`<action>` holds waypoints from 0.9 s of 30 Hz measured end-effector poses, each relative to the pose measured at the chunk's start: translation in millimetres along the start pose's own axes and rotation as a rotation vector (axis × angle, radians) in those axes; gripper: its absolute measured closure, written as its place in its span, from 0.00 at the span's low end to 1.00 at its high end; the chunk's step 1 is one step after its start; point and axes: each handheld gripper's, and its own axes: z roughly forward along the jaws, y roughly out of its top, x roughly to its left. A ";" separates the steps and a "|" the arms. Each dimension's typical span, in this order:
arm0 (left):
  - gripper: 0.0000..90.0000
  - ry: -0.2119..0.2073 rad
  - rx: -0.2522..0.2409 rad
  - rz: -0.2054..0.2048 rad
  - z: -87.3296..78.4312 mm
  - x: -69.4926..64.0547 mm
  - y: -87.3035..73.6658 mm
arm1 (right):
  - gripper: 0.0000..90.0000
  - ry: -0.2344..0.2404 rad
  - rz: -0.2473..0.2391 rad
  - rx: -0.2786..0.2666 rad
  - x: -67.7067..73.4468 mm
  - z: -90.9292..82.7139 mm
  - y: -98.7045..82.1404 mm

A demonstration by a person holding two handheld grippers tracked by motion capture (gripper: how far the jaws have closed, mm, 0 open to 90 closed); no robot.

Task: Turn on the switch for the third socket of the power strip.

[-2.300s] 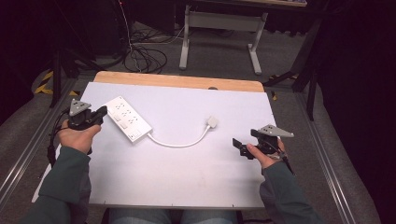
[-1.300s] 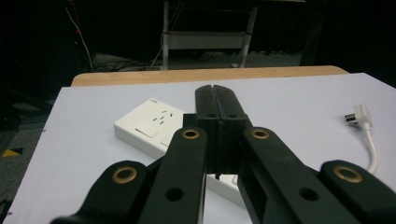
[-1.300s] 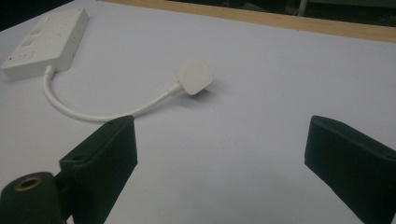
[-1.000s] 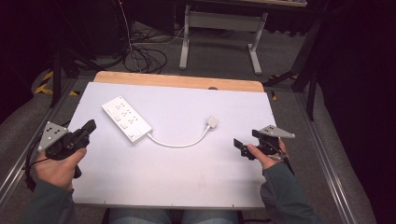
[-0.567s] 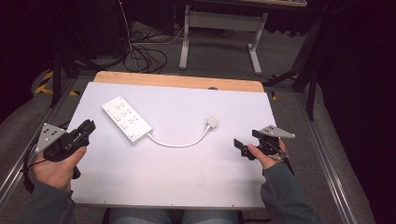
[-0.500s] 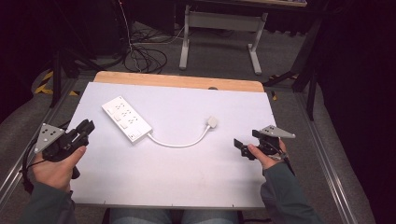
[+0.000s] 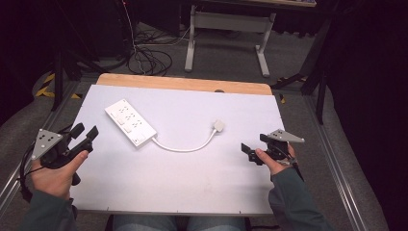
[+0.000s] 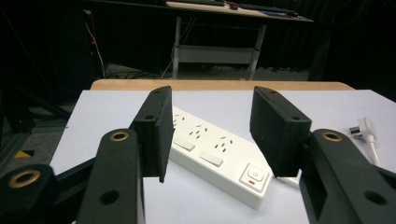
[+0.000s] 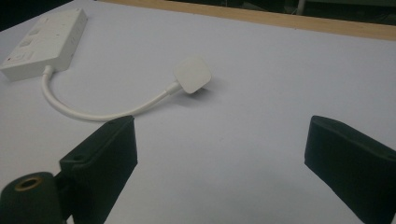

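Left tongs [image 8: 210, 135] and right tongs [image 9: 219, 163] both gape wide, empty, apart from the power strip [image 7: 130, 122]

No readable words, brand names or numbers appear anywhere. The only sign is a small power symbol, a circle with a short stroke, printed on the square switch at the cable end of the white power strip [image 8: 219, 161], with a small red mark just below it. The strip's other markings are too small to make out.
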 end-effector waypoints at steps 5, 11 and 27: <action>0.46 0.008 -0.002 0.002 0.1 0.1 -0.5 | 0.11 0.000 0.000 0.000 -0.1 -0.2 -0.1; 0.36 0.012 0.000 0.002 0.9 1.7 -1.4 | 0.11 0.000 0.001 0.001 -0.1 -0.3 -0.3; 0.10 0.017 -0.004 -0.018 1.9 2.4 -1.4 | 0.11 0.000 0.002 0.001 0.1 -0.5 -0.5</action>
